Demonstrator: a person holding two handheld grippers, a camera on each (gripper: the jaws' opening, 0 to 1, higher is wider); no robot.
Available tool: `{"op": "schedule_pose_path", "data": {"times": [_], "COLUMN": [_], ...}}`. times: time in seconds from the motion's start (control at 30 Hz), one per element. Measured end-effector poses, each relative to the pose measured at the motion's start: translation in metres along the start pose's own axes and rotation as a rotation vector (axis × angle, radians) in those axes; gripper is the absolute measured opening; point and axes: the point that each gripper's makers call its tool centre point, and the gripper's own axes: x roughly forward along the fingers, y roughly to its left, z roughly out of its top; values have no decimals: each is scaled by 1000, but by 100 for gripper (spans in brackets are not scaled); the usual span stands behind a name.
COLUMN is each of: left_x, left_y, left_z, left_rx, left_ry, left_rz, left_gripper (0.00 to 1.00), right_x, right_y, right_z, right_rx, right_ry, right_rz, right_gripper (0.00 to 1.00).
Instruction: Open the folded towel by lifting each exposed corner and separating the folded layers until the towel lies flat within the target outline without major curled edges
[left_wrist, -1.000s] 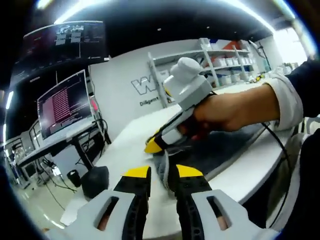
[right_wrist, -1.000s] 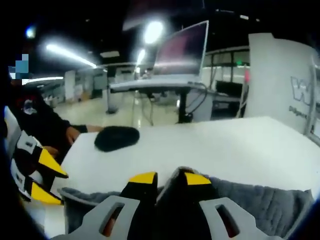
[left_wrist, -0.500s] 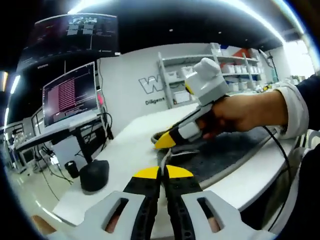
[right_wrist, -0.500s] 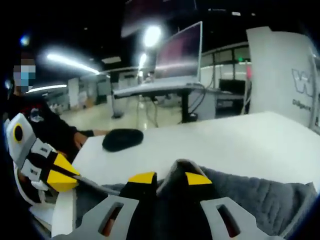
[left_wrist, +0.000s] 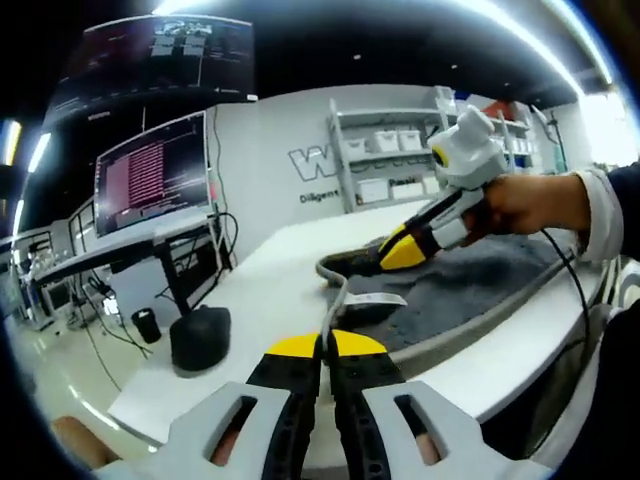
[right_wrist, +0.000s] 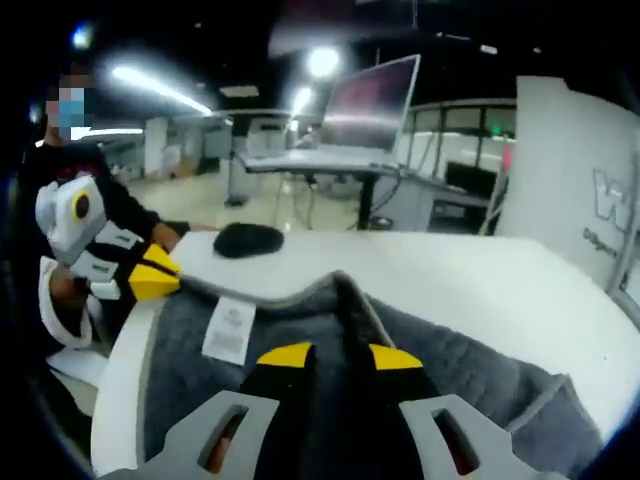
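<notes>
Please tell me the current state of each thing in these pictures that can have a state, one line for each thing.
towel: grey, partly opened, two edges lifted off the table, label side up.
care label: exposed, lying flat on the towel.
left gripper: shut on the towel's edge.
right gripper: shut on a raised fold of the towel.
monitor: switched on, showing text.
black mouse-like object: resting on the white table, untouched.

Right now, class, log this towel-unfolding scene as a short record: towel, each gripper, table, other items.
towel: grey towel, corners lifted, white care label showing
left gripper: left gripper shut on towel edge
right gripper: right gripper shut on a raised fold
table: white table
other items: black object on table; monitor on a desk behind
</notes>
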Motion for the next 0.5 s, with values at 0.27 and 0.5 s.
{"op": "schedule_pose_path", "data": {"times": [0.27, 0.5], "left_x": [0, -3], "left_y": [3, 2], "left_z": [-4, -5], "left_rx": [5, 9], "left_ry": [11, 13], "left_rz": [4, 12], "left_gripper": [3, 3], "right_x": [-28, -42], "right_y": [-16, -33], "right_z": [-15, -19], "right_rx": [-133, -152], "right_ry": [49, 55], "right_rz": [-63, -106], "right_gripper": [17, 17]}}
